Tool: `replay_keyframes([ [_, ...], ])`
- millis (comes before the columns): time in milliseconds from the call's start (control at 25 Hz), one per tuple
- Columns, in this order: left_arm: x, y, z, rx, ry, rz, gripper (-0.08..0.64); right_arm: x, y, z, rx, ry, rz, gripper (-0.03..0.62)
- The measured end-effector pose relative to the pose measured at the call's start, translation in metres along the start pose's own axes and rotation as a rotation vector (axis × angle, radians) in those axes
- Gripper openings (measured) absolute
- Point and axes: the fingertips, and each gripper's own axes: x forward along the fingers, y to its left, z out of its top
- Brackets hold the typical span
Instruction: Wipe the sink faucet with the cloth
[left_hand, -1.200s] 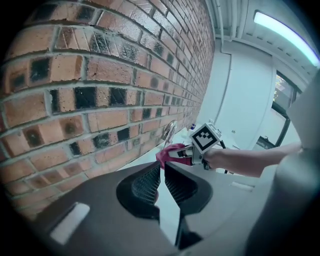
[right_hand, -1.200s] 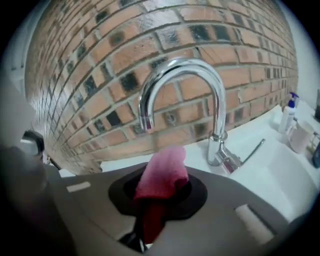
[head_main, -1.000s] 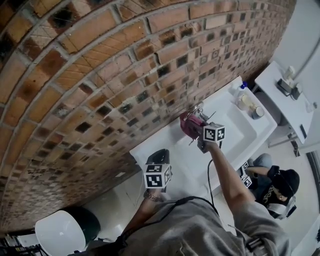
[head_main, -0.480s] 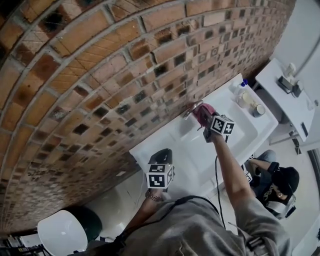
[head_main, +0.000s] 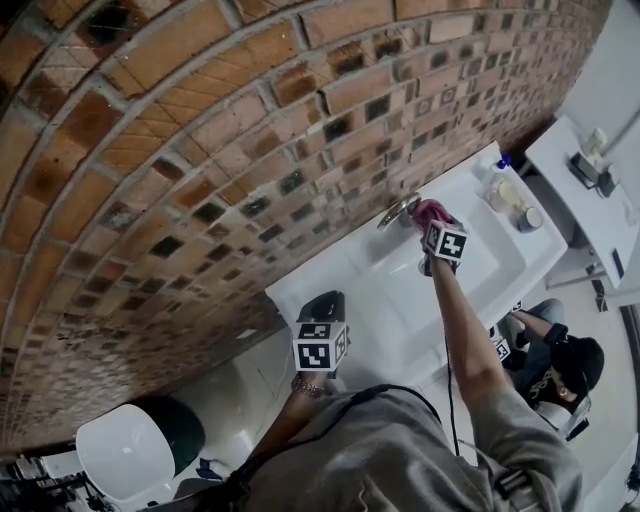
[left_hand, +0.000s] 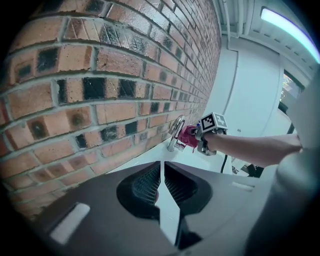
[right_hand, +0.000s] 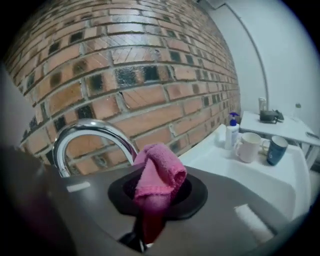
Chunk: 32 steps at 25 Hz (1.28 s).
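Note:
The chrome faucet (head_main: 398, 212) stands at the back of the white sink (head_main: 470, 290), against the brick wall. My right gripper (head_main: 432, 225) is shut on a bunched pink cloth (head_main: 431, 209), which sits just right of the faucet's spout. In the right gripper view the cloth (right_hand: 157, 175) sticks up from the gripper (right_hand: 152, 200), and the curved faucet (right_hand: 87, 137) rises close behind and to the left. My left gripper (head_main: 320, 325) hangs at the sink's left end, shut (left_hand: 161, 172) and holding nothing. It looks toward the faucet (left_hand: 176, 132) and cloth (left_hand: 189, 136).
A soap bottle (right_hand: 231, 131), a white mug (right_hand: 247, 147) and a blue mug (right_hand: 276, 150) stand on the sink's right end. A person (head_main: 560, 375) crouches on the floor at the lower right. A white side table (head_main: 585, 190) holds small items. A white bowl-shaped fixture (head_main: 125, 455) is at the lower left.
My right gripper has carried the cloth from in front of the faucet up and to the right, to beside the spout. The left gripper has stayed put.

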Motion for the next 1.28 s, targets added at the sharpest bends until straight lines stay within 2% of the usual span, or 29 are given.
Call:
replay_keyframes([
  [80, 0.001, 0.005, -0.002, -0.021, 0.003, 0.007, 0.04, 0.019, 0.01, -0.004, -0.084, 0.075, 0.028, 0.048],
  [200, 0.002, 0.002, -0.002, -0.037, 0.005, -0.002, 0.04, 0.031, 0.011, -0.023, -0.21, 0.158, 0.011, 0.048],
  [280, 0.003, -0.001, 0.001, -0.033, 0.001, -0.008, 0.041, 0.031, 0.009, -0.04, -0.24, 0.198, 0.022, 0.048],
  [480, 0.01, -0.004, 0.004, -0.025, 0.002, -0.019, 0.04, 0.028, 0.024, -0.075, -0.316, 0.258, 0.126, 0.046],
  [600, 0.01, -0.007, 0.004, -0.017, 0.004, -0.023, 0.04, 0.017, 0.026, -0.096, -0.316, 0.379, 0.193, 0.048],
  [680, 0.009, -0.007, 0.001, -0.016, 0.01, -0.022, 0.04, 0.006, 0.017, -0.093, -0.343, 0.361, 0.181, 0.048],
  [760, 0.009, -0.006, 0.001, -0.017, 0.009, -0.021, 0.04, -0.004, 0.001, -0.066, -0.373, 0.252, 0.12, 0.048],
  [840, 0.011, -0.003, 0.004, -0.018, 0.004, -0.016, 0.04, -0.007, -0.021, -0.032, -0.332, 0.143, 0.036, 0.048],
  [920, 0.011, -0.002, 0.003, -0.021, 0.005, -0.012, 0.04, -0.004, -0.043, -0.019, -0.271, 0.111, -0.019, 0.048],
  [1080, 0.01, -0.006, 0.001, -0.014, 0.009, -0.018, 0.038, 0.011, -0.064, -0.049, -0.271, 0.205, -0.063, 0.049],
  [1200, 0.01, -0.006, 0.003, -0.014, 0.006, -0.014, 0.038, 0.016, -0.051, -0.073, -0.221, 0.285, -0.059, 0.049],
  [1280, 0.01, -0.008, 0.003, -0.011, 0.005, -0.013, 0.039, 0.017, -0.036, -0.092, -0.205, 0.334, -0.019, 0.049],
])
